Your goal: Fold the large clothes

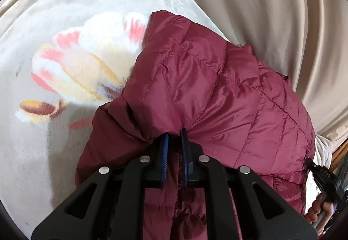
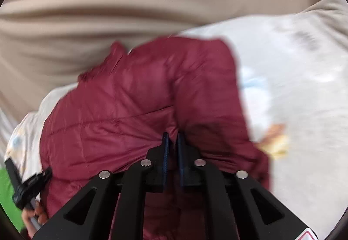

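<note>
left wrist: flower-print blanket (image 1: pixel 65 70), sharp; both tools (image 1: pixel 174 138) (image 2: pixel 173 140) clamped on jacket (image 1: pixel 228 92).

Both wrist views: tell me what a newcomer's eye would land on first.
The shiny maroon quilted jacket fills the middle of both views, spread on a cream blanket printed with a big pink-and-yellow flower at its left. The left gripper and the right gripper each pinch a fold of the jacket near its lower edge. Beige curtains hang behind.
</note>
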A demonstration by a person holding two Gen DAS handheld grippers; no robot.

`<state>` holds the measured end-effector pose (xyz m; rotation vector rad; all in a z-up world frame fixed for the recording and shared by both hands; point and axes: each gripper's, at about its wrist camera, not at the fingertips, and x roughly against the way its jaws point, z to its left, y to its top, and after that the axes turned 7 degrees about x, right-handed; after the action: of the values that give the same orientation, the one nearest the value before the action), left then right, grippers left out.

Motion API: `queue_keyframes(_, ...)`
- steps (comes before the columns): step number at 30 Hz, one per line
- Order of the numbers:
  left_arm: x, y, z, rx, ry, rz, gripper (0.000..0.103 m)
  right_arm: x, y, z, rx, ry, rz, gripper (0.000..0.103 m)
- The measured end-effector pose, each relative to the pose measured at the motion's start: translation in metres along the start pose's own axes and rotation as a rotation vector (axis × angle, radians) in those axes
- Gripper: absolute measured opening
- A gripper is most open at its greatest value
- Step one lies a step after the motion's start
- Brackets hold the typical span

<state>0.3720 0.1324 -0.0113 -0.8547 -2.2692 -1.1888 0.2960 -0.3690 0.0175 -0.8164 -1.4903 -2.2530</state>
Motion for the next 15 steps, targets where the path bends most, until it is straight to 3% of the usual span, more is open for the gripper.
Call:
queue_keyframes(4,0.000,-0.001,0.004,0.011,-0.010,0.000,0.011,0.025,0.009,0.055,0.117,0.063,-0.058,0.017)
queue_keyframes(10,0.002,0.000,0.006,0.015,-0.016,0.002,0.011,-0.017,-0.010,0.187,0.385,0.243,0.063,0.017)
queue_keyframes(13,0.004,-0.001,0.007,0.019,-0.015,0.003,0.011,-0.046,-0.028,0.210,0.437,0.260,0.126,0.015)
queue_keyframes(15,0.004,-0.001,0.008,0.024,-0.022,0.005,0.012,-0.058,-0.029,0.199,0.447,0.231,0.133,0.000)
